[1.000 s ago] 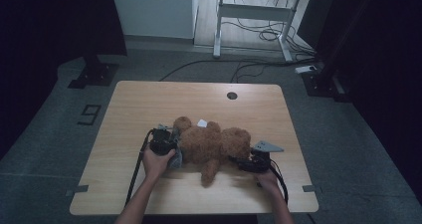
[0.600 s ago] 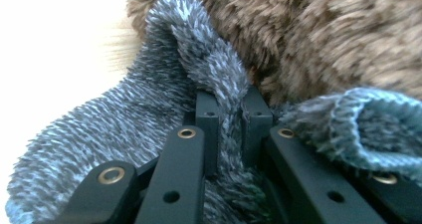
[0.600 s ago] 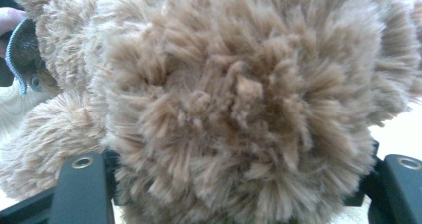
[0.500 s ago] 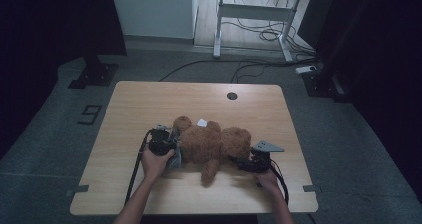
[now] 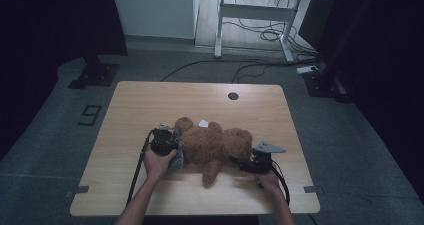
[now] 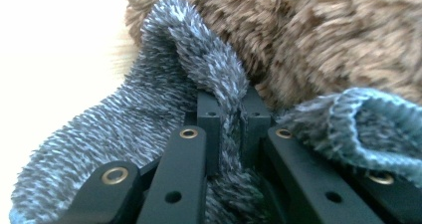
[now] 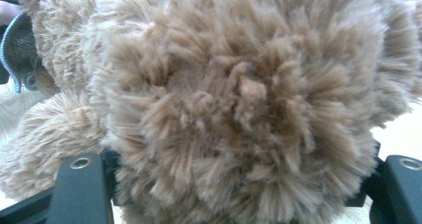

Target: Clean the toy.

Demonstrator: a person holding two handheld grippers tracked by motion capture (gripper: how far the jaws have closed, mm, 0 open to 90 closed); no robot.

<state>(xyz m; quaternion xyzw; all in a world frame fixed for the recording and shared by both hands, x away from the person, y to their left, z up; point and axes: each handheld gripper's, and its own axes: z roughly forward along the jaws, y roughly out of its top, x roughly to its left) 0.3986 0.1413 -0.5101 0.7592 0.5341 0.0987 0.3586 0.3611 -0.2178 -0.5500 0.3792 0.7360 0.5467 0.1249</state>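
A brown teddy bear [image 5: 215, 145] lies on the wooden table [image 5: 150, 100], head toward the right. My left gripper [image 5: 175, 146] is at the bear's left end, shut on the cuff of a fuzzy grey sock [image 5: 178, 158]. In the left gripper view the jaws [image 6: 230, 114] pinch a fold of the sock [image 6: 149, 114] right against the bear's fur [image 6: 323, 35]. My right gripper [image 5: 238, 161] is at the bear's head. Its jaws [image 7: 239, 184] stand wide apart with the furry head [image 7: 239, 94] filling the gap between them.
A small white tag [image 5: 203, 123] sits on the bear's back. A round cable hole [image 5: 233, 96] lies near the table's far edge. Behind the table a white desk frame [image 5: 255, 15] stands over floor cables [image 5: 260, 35], and a black stand base [image 5: 94, 74] sits at the left.
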